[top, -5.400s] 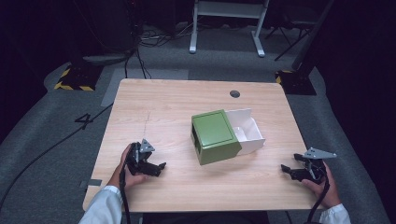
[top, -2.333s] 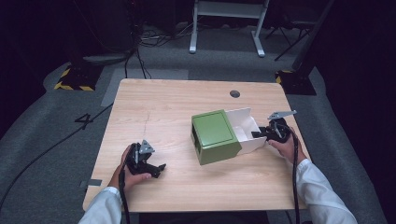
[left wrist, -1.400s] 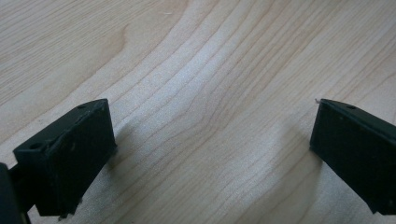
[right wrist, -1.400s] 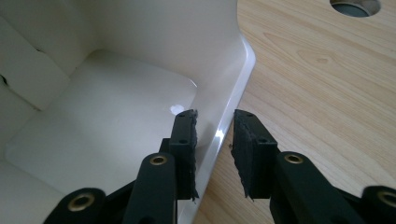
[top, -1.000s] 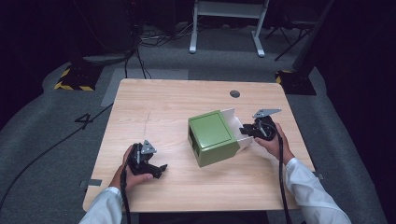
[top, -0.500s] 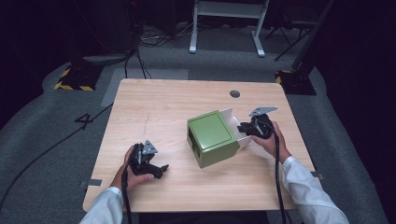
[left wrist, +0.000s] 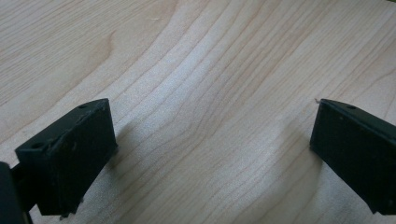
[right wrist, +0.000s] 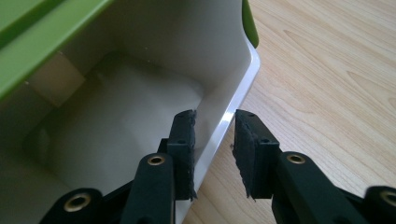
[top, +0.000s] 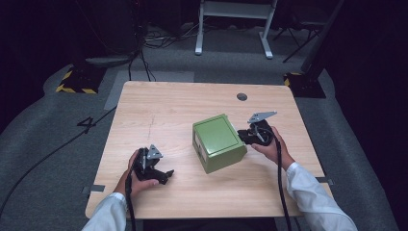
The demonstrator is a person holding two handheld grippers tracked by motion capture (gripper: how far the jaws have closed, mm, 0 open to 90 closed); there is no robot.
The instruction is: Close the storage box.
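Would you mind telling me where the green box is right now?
In the high view the green box sits right of the table's centre, with the right gripper at its right side and the left gripper apart, nearer the front-left.

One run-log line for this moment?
right tongs: astride white drawer rim, green box | left tongs: open, idle on table

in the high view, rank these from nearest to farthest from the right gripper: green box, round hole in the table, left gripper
1. Green box: right beside the right gripper, whose jaws straddle the rim of its white drawer.
2. Round hole: farther up the table, toward its far edge.
3. Left gripper: across the table, near the person's front-left edge, beyond the box.
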